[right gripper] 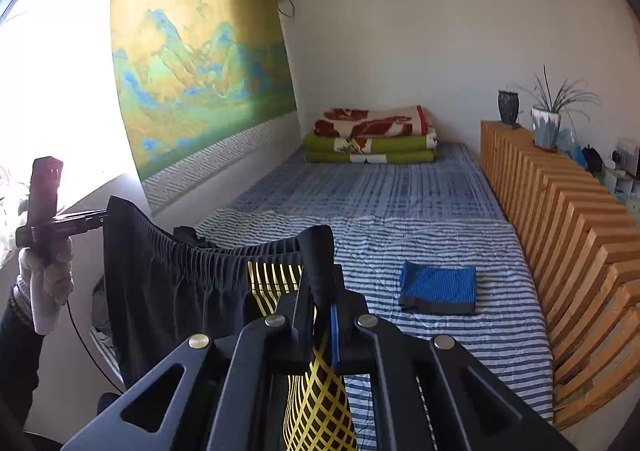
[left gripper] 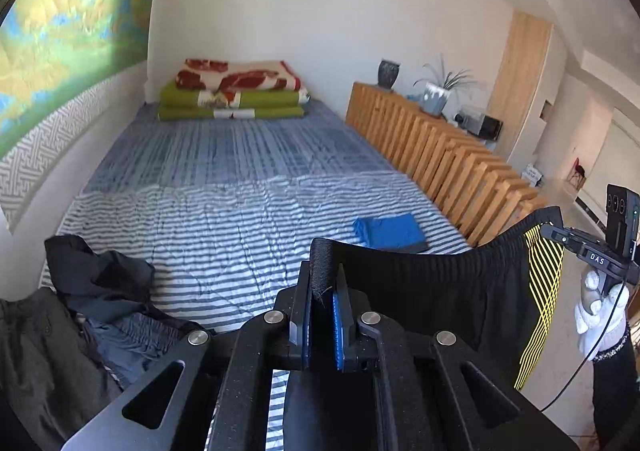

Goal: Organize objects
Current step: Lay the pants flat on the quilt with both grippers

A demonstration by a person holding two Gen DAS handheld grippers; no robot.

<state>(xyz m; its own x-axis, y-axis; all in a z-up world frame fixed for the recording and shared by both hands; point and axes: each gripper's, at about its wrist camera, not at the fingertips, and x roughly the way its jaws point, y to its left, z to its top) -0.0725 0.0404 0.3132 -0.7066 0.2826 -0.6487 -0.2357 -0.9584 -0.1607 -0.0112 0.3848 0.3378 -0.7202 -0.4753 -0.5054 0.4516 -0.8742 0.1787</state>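
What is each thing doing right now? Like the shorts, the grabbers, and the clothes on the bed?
Black shorts: held up in the air, waistband stretched between both grippers.
Left gripper: shut on the waistband.
Right gripper: shut on the other waistband end.
Blue garment: folded, lying flat on the bed.
Dark clothes pile: crumpled, not folded.
Blankets: folded and stacked at the far end of the bed.
Bed: covered by a striped sheet.
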